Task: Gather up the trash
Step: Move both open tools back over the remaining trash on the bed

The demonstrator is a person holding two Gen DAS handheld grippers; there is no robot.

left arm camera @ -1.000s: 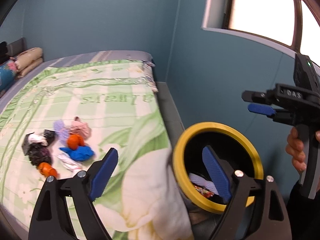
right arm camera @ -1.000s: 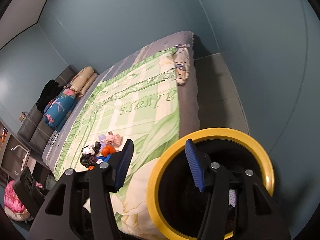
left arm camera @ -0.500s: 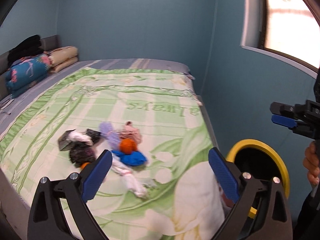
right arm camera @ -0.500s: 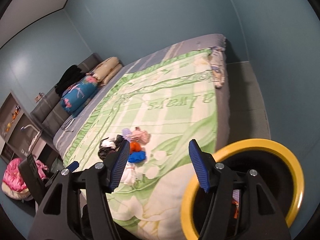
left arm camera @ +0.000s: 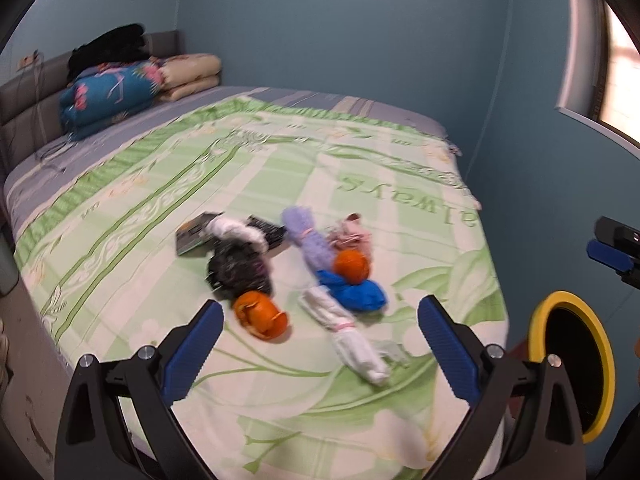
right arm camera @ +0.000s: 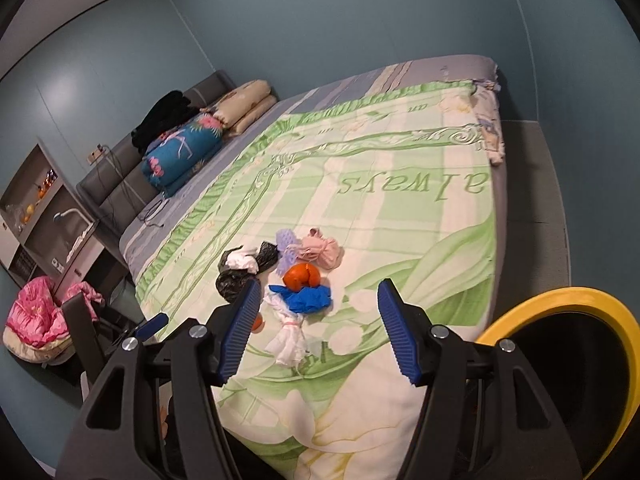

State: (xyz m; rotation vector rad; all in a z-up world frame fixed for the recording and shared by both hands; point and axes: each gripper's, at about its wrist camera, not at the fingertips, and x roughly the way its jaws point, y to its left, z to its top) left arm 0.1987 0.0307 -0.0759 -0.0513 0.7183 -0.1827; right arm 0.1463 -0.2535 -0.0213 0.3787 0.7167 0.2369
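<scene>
A pile of trash lies on the green bedspread (left arm camera: 360, 184): an orange peel (left arm camera: 260, 314), a second orange piece (left arm camera: 351, 266), a blue wad (left arm camera: 358, 294), a white twisted wrapper (left arm camera: 348, 336), a black bag (left arm camera: 238, 266), a lilac piece (left arm camera: 308, 236) and a pink piece (left arm camera: 352, 234). The pile also shows in the right wrist view (right arm camera: 296, 276). My left gripper (left arm camera: 320, 344) is open and empty above the bed's near edge. My right gripper (right arm camera: 316, 328) is open and empty, short of the pile. A yellow-rimmed black bin (left arm camera: 572, 364) stands beside the bed at the right (right arm camera: 560, 376).
Folded quilts and pillows (left arm camera: 120, 88) are stacked at the headboard. A blue wall and a window (left arm camera: 612, 60) are to the right. A shelf unit (right arm camera: 44, 216) and a pink bundle (right arm camera: 36, 316) are on the floor side at the left.
Both grippers have swung left, away from the bin and toward the trash pile. The bin has slid to the right edge of both views. Both jaws have opened wider.
</scene>
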